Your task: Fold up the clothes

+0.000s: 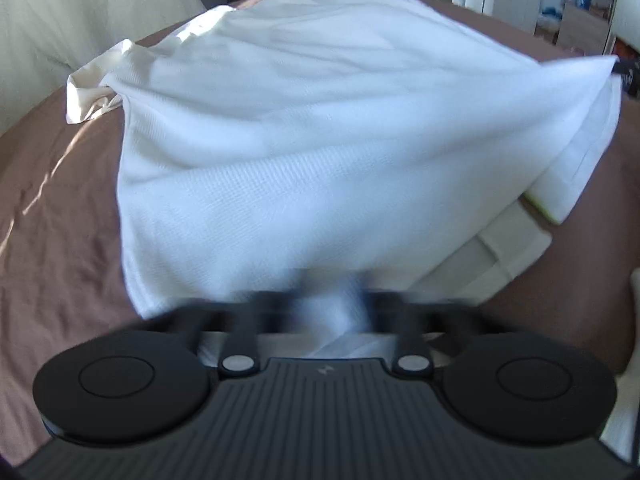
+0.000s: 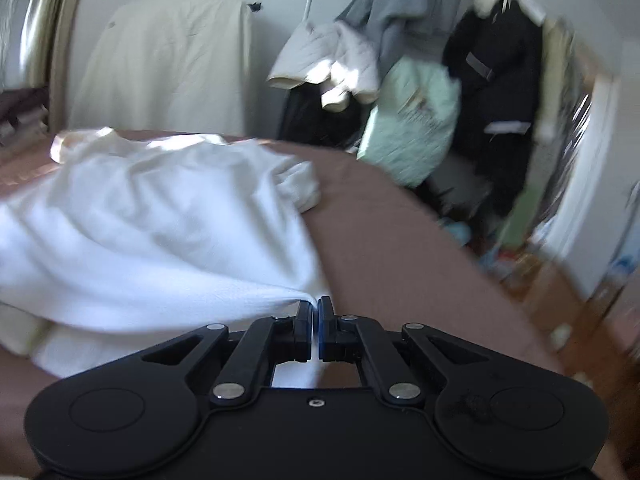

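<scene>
I work in a cluttered bedroom, over a bed (image 1: 60, 240) covered with a smooth brown sheet; hanging coats (image 2: 492, 64) crowd the wall beyond the bed's far edge. The white shirt (image 1: 320, 128) lies across the middle of the bed, a soft, finely ribbed knit, its near hem raised and stretched between my two tools while the rest drapes in loose waves. My right gripper (image 2: 315, 308) has its jaws pressed together on one hem corner. My left gripper (image 1: 332, 300) is blurred; cloth bunches between its fingers, so I judge it clamped, though I cannot tell for sure. The pinch on the right is thin, at the very edge, so a quick pull could slip it free. The bunched sleeve (image 1: 94, 88) near the bed's left side could fold under crooked.
</scene>
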